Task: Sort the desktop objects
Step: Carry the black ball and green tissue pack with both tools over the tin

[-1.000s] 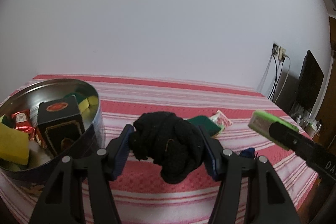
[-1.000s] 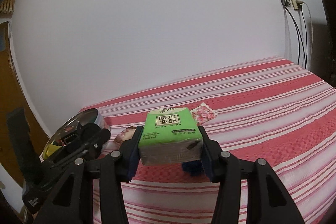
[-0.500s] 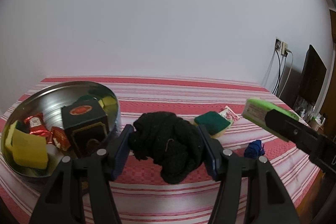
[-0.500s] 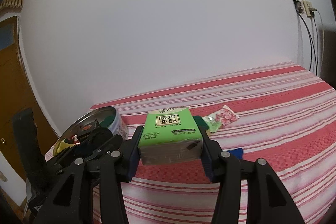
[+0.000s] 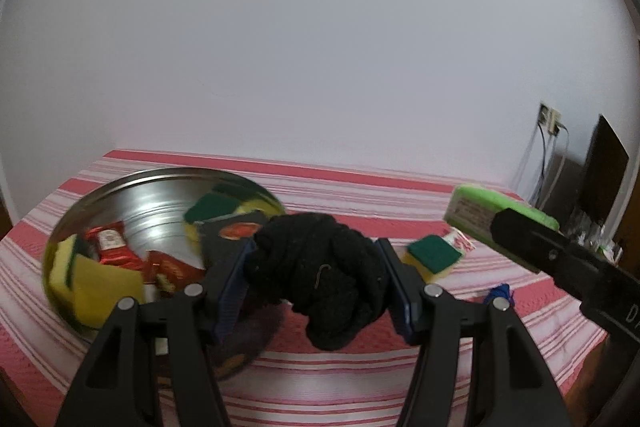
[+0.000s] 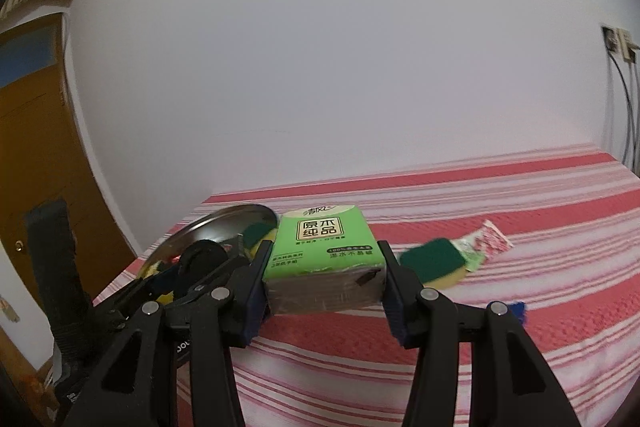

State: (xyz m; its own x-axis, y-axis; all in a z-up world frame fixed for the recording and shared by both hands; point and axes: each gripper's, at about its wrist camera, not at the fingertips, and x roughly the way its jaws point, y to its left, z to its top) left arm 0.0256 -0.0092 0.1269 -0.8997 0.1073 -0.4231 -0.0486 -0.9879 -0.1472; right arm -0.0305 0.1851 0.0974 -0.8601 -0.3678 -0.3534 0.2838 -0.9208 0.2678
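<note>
Closest to the lens, the left gripper (image 5: 316, 269) has its jaws clamped partway closed on a black knitted bundle (image 5: 320, 275), looks like a balled-up sock or glove, carried in the air above the striped red and white cloth (image 5: 360, 367) covering the worktop. The right gripper (image 6: 324, 263) is doing the same thing with a green tissue pack (image 6: 325, 259): both blue pads are pressed flat against its sides, and it's lifted clear of the cloth. Just behind the left gripper sits a round metal tin (image 5: 132, 195) holding yellow sponges (image 5: 100, 287), red wrapped sweets (image 5: 112, 249) and a dark box (image 5: 236, 231) with a red oval label; it's a bit motion-blurred. A little further out on the cloth, to the right of the tin, lie a green-and-yellow sponge (image 6: 436, 261), a small floral sachet (image 6: 494, 241) right beside it, and something blue (image 5: 499, 295) half hidden by the gripper arm. Beyond that is a plain white wall (image 6: 320, 67), with a brown door (image 6: 36, 127) off to the left.
</note>
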